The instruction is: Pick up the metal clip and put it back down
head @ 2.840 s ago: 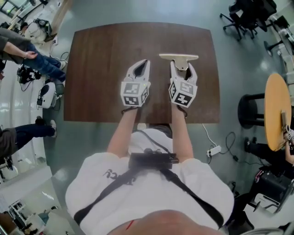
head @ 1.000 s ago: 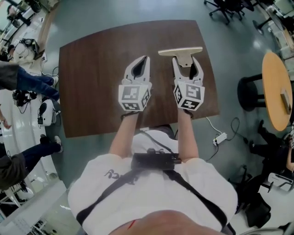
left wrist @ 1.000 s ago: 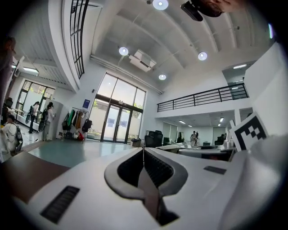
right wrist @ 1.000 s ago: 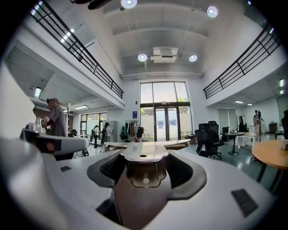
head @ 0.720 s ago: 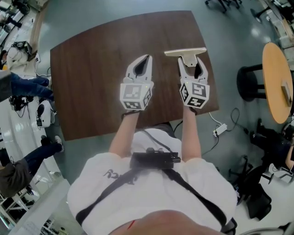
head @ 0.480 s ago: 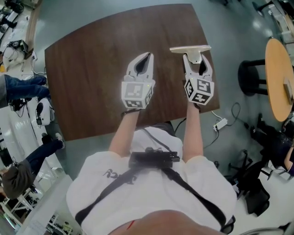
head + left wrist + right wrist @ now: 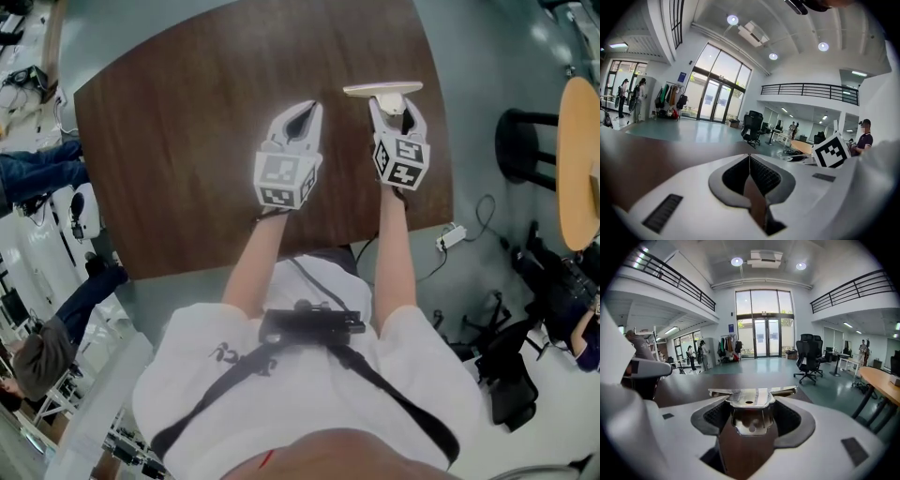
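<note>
Over the right side of the brown table, grips the metal clip by its handle in the jaws of the right gripper, with the left gripper closed tight on nothing. Could drop the clip off the table edge if let go too high or too far right. Cannot tell whether its hidden underside touches the wood.

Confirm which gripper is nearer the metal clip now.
Right. The right gripper has the metal clip clamped between its jaws. The left gripper is shut and empty, off to the clip's left in the head view, apart from it.
</note>
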`<state>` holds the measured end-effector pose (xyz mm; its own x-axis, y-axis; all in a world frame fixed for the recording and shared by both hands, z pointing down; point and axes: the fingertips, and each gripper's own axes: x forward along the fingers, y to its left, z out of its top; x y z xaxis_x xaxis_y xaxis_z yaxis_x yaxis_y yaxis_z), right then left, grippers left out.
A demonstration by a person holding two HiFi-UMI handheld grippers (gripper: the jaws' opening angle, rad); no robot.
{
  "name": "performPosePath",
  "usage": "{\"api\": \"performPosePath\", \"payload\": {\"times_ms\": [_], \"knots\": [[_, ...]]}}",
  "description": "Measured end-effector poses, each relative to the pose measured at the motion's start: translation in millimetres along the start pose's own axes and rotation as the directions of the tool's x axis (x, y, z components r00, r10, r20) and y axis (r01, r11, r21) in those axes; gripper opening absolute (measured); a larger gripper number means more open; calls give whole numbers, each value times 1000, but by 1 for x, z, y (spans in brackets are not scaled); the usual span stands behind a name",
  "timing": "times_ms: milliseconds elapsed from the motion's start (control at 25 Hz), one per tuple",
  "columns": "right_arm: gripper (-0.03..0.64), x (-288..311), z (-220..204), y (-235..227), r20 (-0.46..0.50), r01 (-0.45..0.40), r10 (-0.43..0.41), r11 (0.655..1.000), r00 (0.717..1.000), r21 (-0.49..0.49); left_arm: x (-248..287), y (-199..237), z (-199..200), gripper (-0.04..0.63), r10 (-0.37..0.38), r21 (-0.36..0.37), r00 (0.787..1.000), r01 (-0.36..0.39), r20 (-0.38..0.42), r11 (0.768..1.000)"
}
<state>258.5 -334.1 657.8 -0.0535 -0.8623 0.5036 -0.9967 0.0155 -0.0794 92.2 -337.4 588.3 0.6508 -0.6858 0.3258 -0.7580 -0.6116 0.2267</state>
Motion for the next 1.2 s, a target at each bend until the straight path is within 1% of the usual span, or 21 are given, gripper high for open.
{"api": "performPosePath", "payload": {"times_ms": [160, 320, 480, 640, 800, 920, 1040, 1200], "knots": [[296, 25, -35, -2, -79, 0, 1, 1000, 997, 10, 16, 3, -34, 15, -9, 3, 998, 9, -58, 1000], [296, 44, -67, -11, -155, 6, -2, 1000, 988, 22, 30, 0, -69, 15, -21, -15, 993, 19, -120, 1000], [296, 53, -92, -12, -208, 8, -2, 1000, 978, 27, 29, -2, -82, 15, -16, -23, 989, 13, -150, 1000], [296, 59, -107, -6, -241, 27, -26, 1000, 970, -2, 24, 4, -100, 15, -19, -31, 985, 14, -174, 999], [296, 61, -109, -4, -259, 34, -39, 999, 965, -22, 19, 7, -100, 14, 7, -24, 984, -11, -176, 1000], [296, 60, -122, -11, -283, 43, -42, 999, 958, -4, 14, 4, -97, 14, 15, -19, 985, -19, -172, 1000], [297, 59, -115, -13, -282, 44, -49, 999, 958, -23, 7, 4, -95, 14, 21, -19, 986, -24, -163, 1000], [298, 54, -134, -19, -345, 35, -45, 999, 937, -34, -10, 3, -86, 14, 36, -18, 990, -39, -139, 999]]}}
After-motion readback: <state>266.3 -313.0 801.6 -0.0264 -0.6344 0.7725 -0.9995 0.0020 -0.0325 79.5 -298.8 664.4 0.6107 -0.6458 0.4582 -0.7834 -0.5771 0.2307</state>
